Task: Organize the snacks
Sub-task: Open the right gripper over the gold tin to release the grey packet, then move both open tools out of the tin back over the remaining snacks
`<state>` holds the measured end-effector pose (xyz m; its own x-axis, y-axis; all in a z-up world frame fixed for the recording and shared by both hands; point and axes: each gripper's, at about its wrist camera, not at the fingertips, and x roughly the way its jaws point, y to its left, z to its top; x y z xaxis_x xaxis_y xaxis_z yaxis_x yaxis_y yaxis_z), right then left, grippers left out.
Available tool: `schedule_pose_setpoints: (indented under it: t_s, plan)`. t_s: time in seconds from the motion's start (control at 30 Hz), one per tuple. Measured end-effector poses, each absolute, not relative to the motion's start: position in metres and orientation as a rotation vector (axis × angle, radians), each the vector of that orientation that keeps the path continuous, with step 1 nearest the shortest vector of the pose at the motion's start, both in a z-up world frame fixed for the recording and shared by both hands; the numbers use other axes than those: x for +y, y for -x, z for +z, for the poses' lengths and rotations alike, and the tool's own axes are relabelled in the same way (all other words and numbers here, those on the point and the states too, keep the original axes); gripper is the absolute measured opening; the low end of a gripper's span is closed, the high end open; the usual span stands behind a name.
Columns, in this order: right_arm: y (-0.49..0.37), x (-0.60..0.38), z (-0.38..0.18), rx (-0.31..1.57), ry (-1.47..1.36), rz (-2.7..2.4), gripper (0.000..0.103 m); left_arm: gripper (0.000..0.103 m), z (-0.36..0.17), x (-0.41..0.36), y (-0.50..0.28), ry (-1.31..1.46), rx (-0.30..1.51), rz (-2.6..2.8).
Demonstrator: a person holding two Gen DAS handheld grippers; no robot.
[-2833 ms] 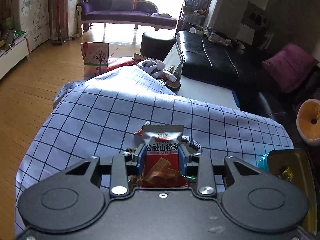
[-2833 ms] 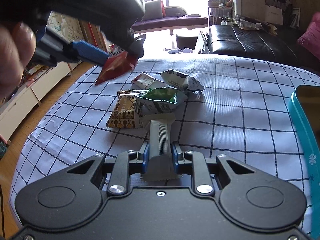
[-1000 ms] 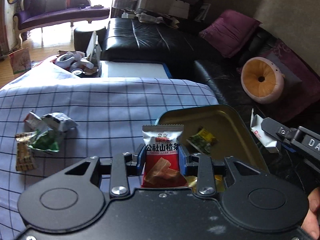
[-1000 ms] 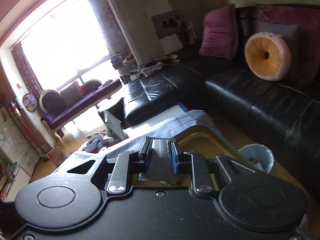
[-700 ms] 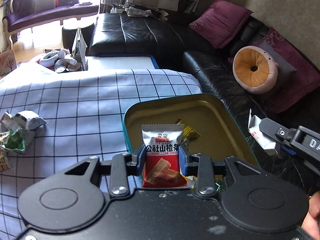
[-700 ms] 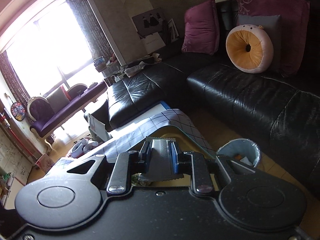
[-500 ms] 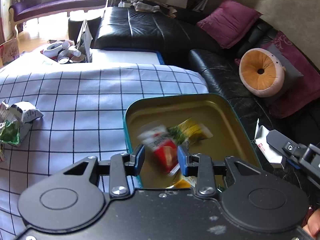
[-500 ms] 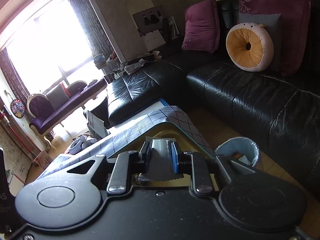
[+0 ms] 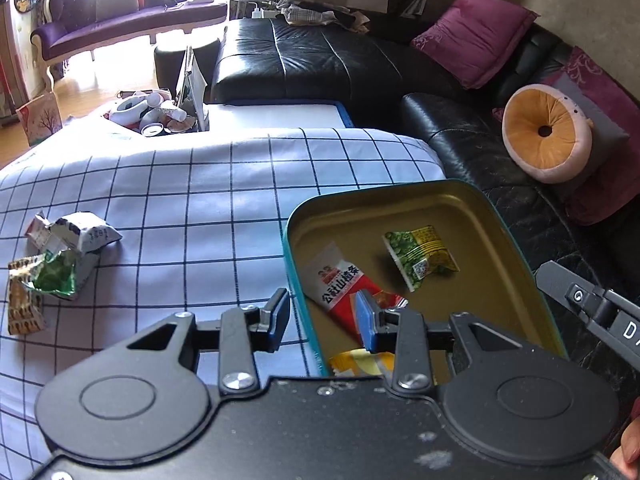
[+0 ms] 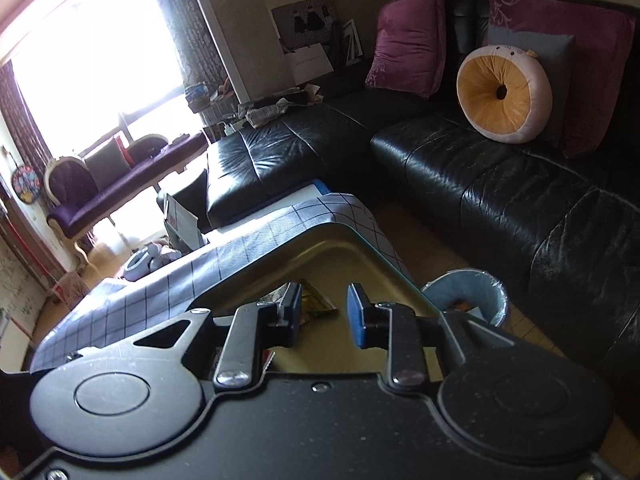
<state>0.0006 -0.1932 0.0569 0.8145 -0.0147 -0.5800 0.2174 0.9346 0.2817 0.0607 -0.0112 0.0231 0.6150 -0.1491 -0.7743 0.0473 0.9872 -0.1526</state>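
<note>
Checked cloth (image 9: pixel 208 200) covers the table, with a black leather sofa (image 9: pixel 320 60) beyond its far edge. At the left of the left wrist view a small heap of loose snack packets (image 9: pixel 60 252) lies on the cloth, well apart from the tin. Further right, the left gripper (image 9: pixel 322 320) hangs with its jaws apart and nothing between them, straddling the near-left rim of the teal tin (image 9: pixel 298 280). Inside lie a red-and-white snack packet (image 9: pixel 340 284), a green-and-yellow packet (image 9: pixel 420 256) and a yellow one partly hidden under the tool. At the far right, the right gripper (image 10: pixel 323 316) sits over the tin's corner, its jaws opening with nothing visibly gripped; what it let go cannot be made out for certain. The step looks like the drop into the tin, done on both sides. Next would be a swing back left to the heap, lifting clear of the tin's raised rim first. Open cloth between tin and heap gives easy room; the tin's right side sits near the table edge, with a blue bin (image 10: pixel 468 296) on the floor below.
</note>
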Motion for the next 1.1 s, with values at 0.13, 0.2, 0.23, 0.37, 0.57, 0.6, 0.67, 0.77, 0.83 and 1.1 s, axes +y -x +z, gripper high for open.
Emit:
schedule_pose_setpoints:
  t_s: [0.13,0.2,0.23,0.37,0.57,0.6,0.67,0.77,0.83,1.1]
  plan:
    - [-0.003,-0.189,0.056,0.635,-0.328,-0.121,0.038,0.035,0.023,-0.010,-0.059,0.090,0.900,-0.102]
    - [-0.004,-0.188,0.055,0.647,-0.329,-0.118,0.038,0.035,0.023,-0.010,-0.058,0.083,0.897,-0.100]
    - [-0.005,-0.186,0.055,0.651,-0.326,-0.115,0.038,0.035,0.023,-0.008,-0.057,0.084,0.895,-0.101]
    - [-0.006,-0.182,0.054,0.667,-0.310,-0.113,0.038,0.036,0.024,-0.004,-0.056,0.090,0.895,-0.099]
    - [-0.009,-0.174,0.051,0.706,-0.279,-0.109,0.038,0.037,0.025,0.006,-0.056,0.092,0.903,-0.077]
    - [-0.009,-0.173,0.052,0.707,-0.279,-0.107,0.038,0.037,0.025,0.008,-0.056,0.092,0.902,-0.071]
    - [-0.010,-0.172,0.052,0.706,-0.279,-0.104,0.038,0.037,0.026,0.011,-0.055,0.090,0.900,-0.060]
    - [-0.010,-0.170,0.051,0.706,-0.282,-0.110,0.038,0.037,0.027,0.015,-0.054,0.089,0.898,-0.048]
    - [-0.012,-0.170,0.051,0.710,-0.284,-0.115,0.038,0.037,0.027,0.018,-0.054,0.088,0.897,-0.044]
    - [-0.016,-0.158,0.049,0.719,-0.274,-0.114,0.038,0.037,0.029,0.033,-0.051,0.078,0.894,-0.024]
